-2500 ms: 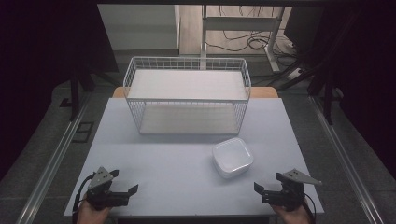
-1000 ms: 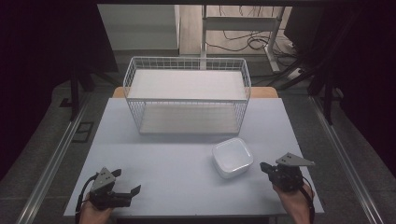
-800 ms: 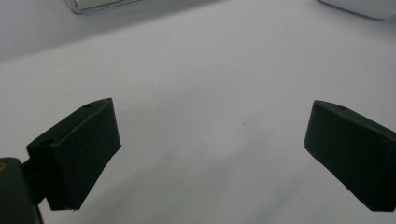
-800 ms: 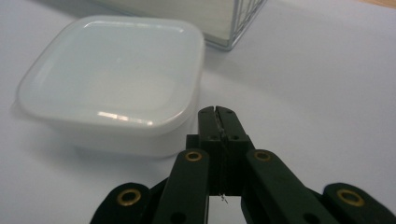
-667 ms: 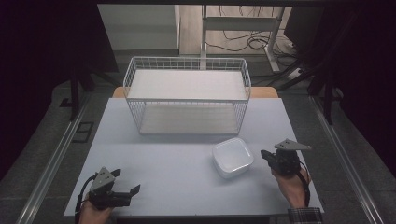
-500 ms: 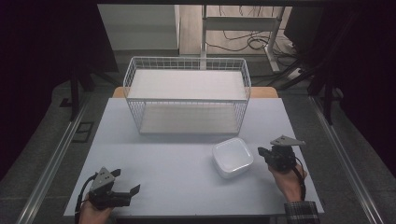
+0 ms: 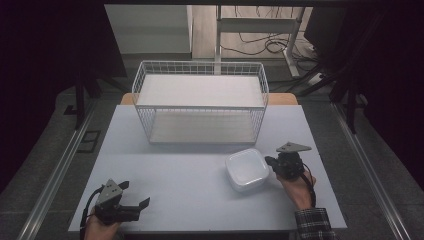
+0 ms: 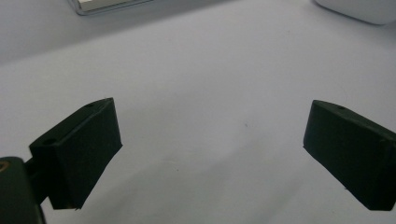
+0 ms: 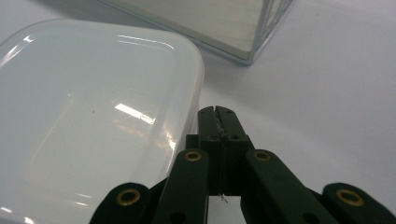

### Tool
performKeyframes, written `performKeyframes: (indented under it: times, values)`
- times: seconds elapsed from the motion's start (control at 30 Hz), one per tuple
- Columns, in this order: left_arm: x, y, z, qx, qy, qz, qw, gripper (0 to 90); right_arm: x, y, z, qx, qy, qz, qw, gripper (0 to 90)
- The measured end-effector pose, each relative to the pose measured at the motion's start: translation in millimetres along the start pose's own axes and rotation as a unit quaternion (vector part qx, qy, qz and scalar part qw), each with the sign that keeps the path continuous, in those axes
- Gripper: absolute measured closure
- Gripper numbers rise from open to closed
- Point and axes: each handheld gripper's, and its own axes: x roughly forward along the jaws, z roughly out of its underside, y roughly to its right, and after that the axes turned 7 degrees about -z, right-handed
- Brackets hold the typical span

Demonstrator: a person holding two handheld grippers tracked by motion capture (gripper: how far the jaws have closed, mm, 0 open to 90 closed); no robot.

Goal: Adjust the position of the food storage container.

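A white square lidded container lies on the table in front of the wire basket. My right gripper is shut, its jaws pressed together with nothing between them, tips right beside the container's right edge. Whether they touch it I cannot tell. My left gripper rests open at the table's near left corner, its black pads wide apart over bare tabletop, far from the container.
The white wire basket's corner stands close beyond the right gripper. The pale table has free room in its middle and left. Dark floor and table legs lie past the far edge.
The right gripper has moved leftward and slightly forward from the near right corner up to the container's right side. The left gripper has stayed put.
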Motion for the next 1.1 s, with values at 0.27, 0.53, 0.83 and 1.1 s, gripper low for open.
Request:
performKeyframes:
  times: [0.27, 0.53, 0.83, 1.1]
  values:
    - [-0.4, 0.0, 0.0, 0.0, 0.0, 0.0, 1.0, 3.5, 0.7, -20.4, 1.6, -0.01, -0.007, -0.028, 0.9995, 89.5]
    - [-0.5, 0.7, -0.5, 0.004, 0.001, 0.0, 1.0, 3.6, -0.8, -42.0, 5.9, -0.014, -0.011, -0.058, 0.9981, 89.5]
    - [-0.5, 0.7, -0.5, 0.002, 0.001, 0.002, 1.0, 3.7, 8.5, -69.3, 2.5, -0.027, -0.016, -0.092, 0.9952, 89.5]
    - [-0.4, 1.1, -0.6, 0.004, 0.001, 0.001, 1.0, 3.8, 21.6, -88.9, -5.0, -0.045, -0.015, -0.101, 0.9938, 89.5]
